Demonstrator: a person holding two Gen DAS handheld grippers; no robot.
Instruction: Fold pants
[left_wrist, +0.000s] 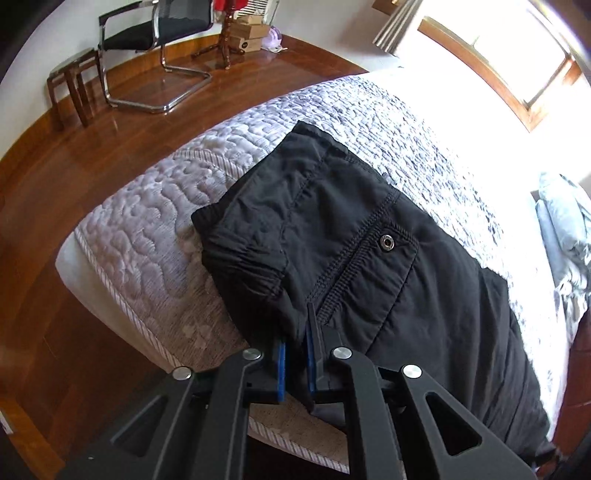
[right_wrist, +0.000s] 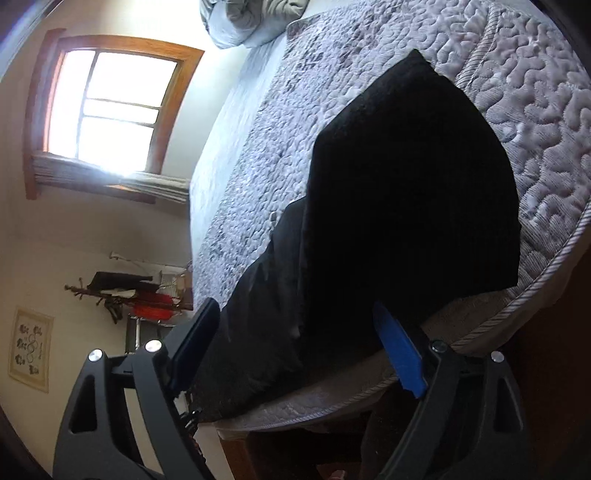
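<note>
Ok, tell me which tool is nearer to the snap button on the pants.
Left. The left tool is shut on the pants fabric just below the snap button. The right tool stands open around a dark fold at the mattress edge, no button in its view.

Pants on the bed's corner

The pants (left_wrist: 369, 236) lay across the bed (left_wrist: 155, 221) near its corner, one end over the edge. A chair (left_wrist: 155, 37) and stool (left_wrist: 74, 85) stood on the floor (left_wrist: 55, 166) beyond; bedding (right_wrist: 251, 18) lay bunched at the far end.
</note>
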